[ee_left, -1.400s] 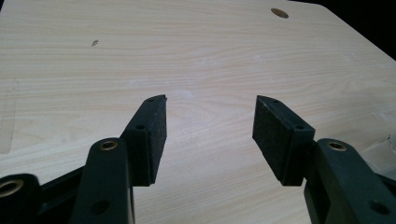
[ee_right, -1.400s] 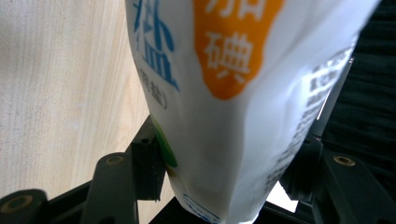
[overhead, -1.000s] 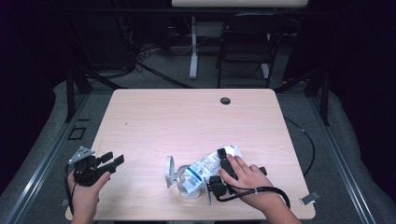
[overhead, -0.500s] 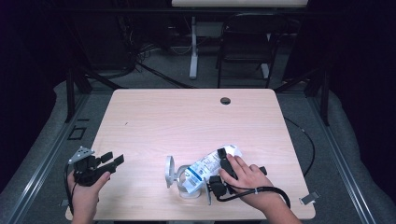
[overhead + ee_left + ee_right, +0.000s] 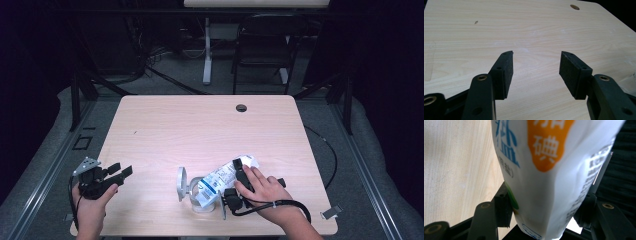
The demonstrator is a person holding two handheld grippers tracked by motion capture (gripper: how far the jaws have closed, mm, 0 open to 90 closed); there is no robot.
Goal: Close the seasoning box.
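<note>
white packet (image 5: 549,177) clamped in the right tool (image 5: 544,212).

The white bag (image 5: 549,177) standing between the right gripper's (image 5: 544,212) jaws carries Chinese print. Above the jaws, an orange patch bears white characters, the lower one "碘". Toward the left jaw, large blue characters end in "盐", with smaller blue ones in brackets below, perhaps "(井盐)", though blurred. Near the right jaw runs fine dark print, too small to read. In the high view the bag's (image 5: 222,177) label is illegible.
</note>
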